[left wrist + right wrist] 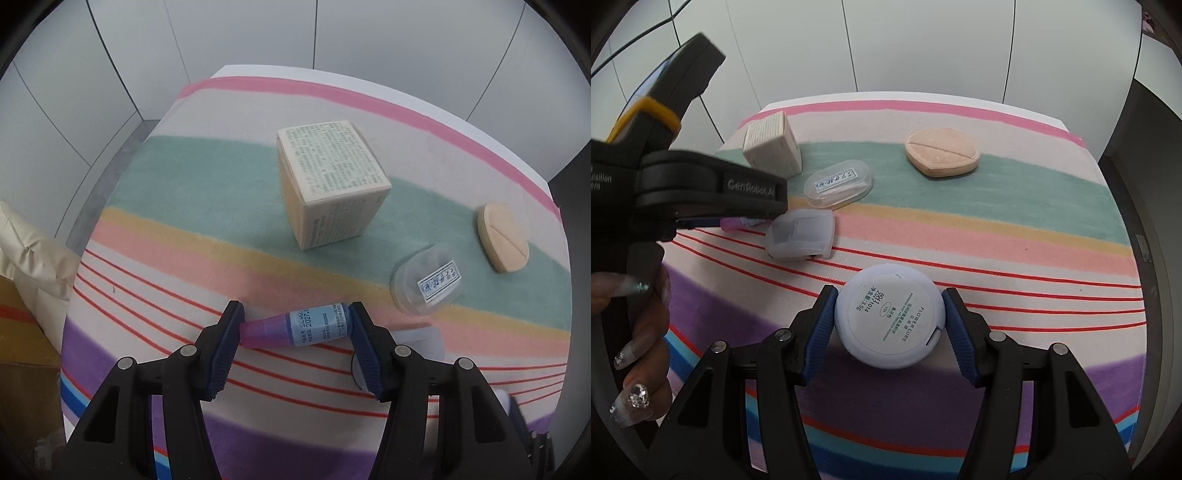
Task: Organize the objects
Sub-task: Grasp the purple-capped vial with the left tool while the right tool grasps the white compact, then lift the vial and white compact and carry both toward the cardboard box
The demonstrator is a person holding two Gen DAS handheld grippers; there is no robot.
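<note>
1. Left gripper [295, 326]: clamped end-to-end on small purple bottle [295, 328]; bottle's long axis runs crosswise, finger to finger, just over striped cloth [184, 192].
2. Right gripper [888, 323]: pads pressed on round compact [888, 315], grasping it; cloth's near edge.
3. Box [330, 184], puff [502, 238], clear case [428, 282]: farther back, ahead of both grippers.

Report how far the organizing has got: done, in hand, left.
Done: nothing looks grouped yet; no container shows.

In hand: the left gripper is shut on the small purple bottle, and the right gripper is shut on the round white compact.

Left: the cream box, the clear oval case, the frosted case and the peach puff lie apart on the striped cloth.
</note>
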